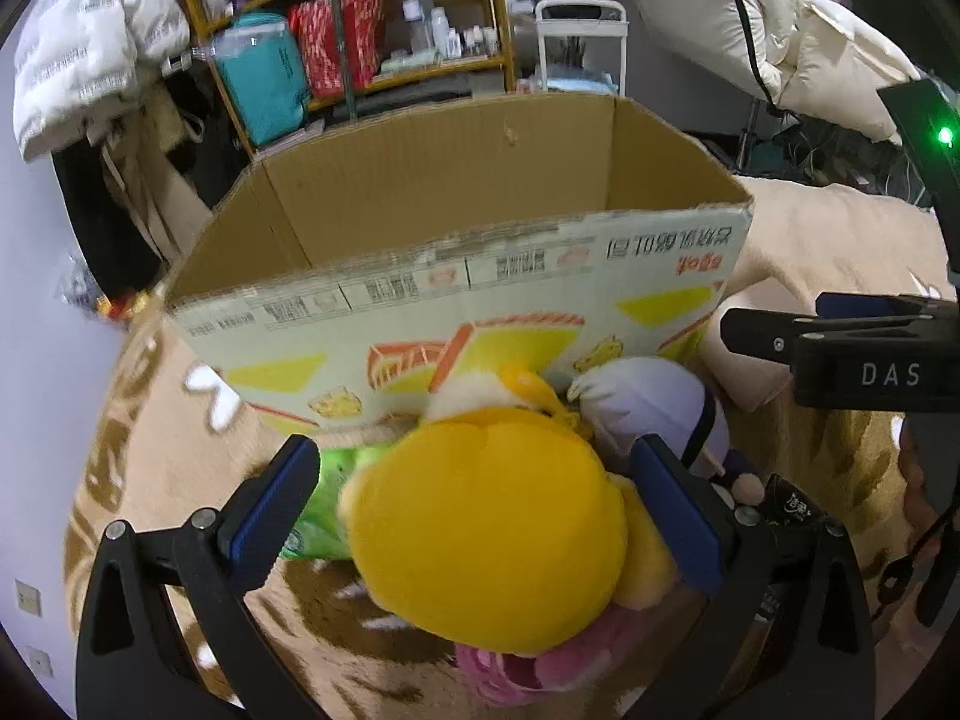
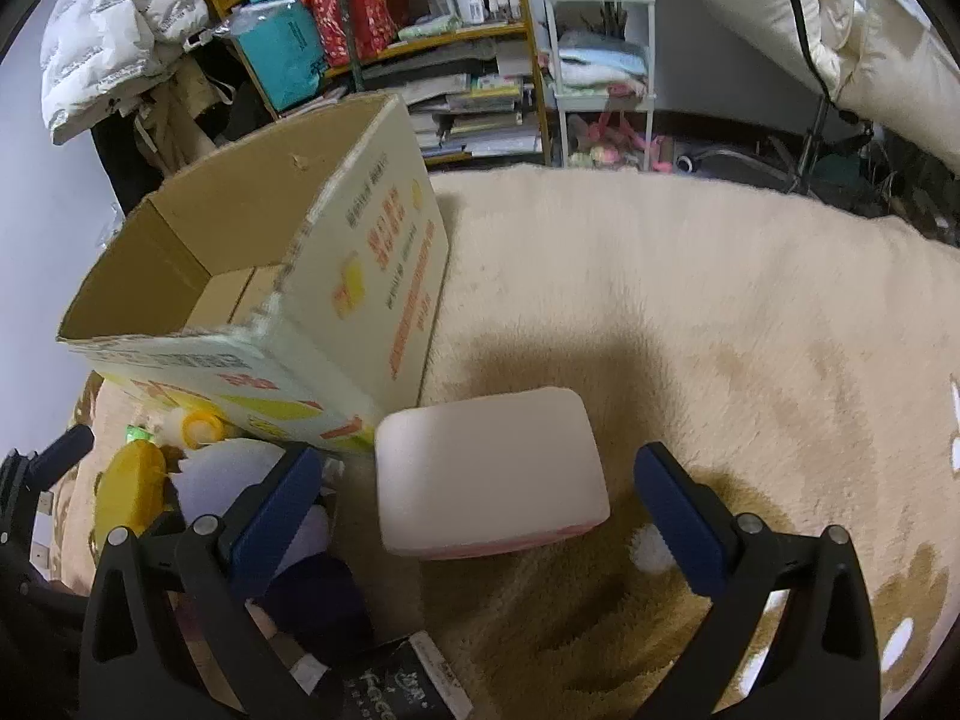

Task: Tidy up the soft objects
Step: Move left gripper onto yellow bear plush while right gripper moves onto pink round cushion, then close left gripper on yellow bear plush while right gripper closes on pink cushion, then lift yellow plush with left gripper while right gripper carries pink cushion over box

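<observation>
A round yellow plush toy (image 1: 486,534) lies on the beige rug right in front of an open cardboard box (image 1: 456,294). My left gripper (image 1: 474,510) is open, one finger on each side of the plush; a gap shows on the left side. A white and purple plush (image 1: 648,402) lies just right of it. In the right wrist view a pale pink soft block (image 2: 489,474) rests on the rug beside the cardboard box (image 2: 384,276). My right gripper (image 2: 480,516) is open and straddles the block without touching it.
A green packet (image 1: 324,498) and a pink item (image 1: 540,672) lie by the yellow plush. A black packet (image 2: 402,690) and a dark blue soft thing (image 2: 318,600) lie under the right gripper. Cluttered shelves (image 2: 456,60) and a white cart (image 2: 600,60) stand behind the rug (image 2: 720,312).
</observation>
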Action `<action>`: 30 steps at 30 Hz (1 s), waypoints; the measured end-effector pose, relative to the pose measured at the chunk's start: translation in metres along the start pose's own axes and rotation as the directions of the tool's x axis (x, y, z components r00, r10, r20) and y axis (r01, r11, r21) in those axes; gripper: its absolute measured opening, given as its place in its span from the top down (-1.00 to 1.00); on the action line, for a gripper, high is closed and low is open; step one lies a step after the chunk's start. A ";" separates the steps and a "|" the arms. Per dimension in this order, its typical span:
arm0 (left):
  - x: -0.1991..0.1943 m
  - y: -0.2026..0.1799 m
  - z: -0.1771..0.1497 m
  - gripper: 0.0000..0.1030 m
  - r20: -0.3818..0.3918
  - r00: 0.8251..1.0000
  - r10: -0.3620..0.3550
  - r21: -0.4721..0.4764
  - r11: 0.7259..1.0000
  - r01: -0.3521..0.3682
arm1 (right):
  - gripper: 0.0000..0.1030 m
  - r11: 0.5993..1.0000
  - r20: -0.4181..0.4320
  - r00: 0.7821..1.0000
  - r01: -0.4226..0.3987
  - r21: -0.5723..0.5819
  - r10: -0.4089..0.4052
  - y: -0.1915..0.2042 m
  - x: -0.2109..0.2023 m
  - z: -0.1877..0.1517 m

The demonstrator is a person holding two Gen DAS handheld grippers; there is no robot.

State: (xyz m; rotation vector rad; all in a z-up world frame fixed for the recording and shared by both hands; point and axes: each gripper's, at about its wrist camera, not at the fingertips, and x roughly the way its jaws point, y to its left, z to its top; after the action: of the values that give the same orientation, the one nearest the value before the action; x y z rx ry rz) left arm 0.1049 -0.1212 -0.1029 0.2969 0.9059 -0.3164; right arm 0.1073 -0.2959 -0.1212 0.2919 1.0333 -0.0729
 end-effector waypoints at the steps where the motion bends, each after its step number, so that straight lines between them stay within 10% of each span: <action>1: 0.002 0.001 -0.001 -0.98 -0.008 1.000 -0.007 -0.012 1.000 0.007 | -1.00 1.000 -0.007 1.000 0.001 0.002 -0.001 0.000 0.003 0.000; 13: 0.003 0.010 -0.010 -0.67 -0.046 0.996 -0.073 -0.078 0.995 0.070 | -0.38 1.000 -0.057 0.998 0.014 -0.011 -0.014 0.000 0.011 -0.005; 30: -0.041 0.023 -0.016 -0.65 0.075 0.997 0.036 -0.089 0.996 -0.029 | 0.01 1.000 0.021 1.000 -0.019 0.022 0.018 0.000 -0.027 -0.008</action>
State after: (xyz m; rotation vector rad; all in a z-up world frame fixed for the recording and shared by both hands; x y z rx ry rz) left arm 0.0790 -0.0881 -0.0769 0.2169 0.8363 -0.2552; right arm 0.0870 -0.2956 -0.1018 0.3205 1.0091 -0.0707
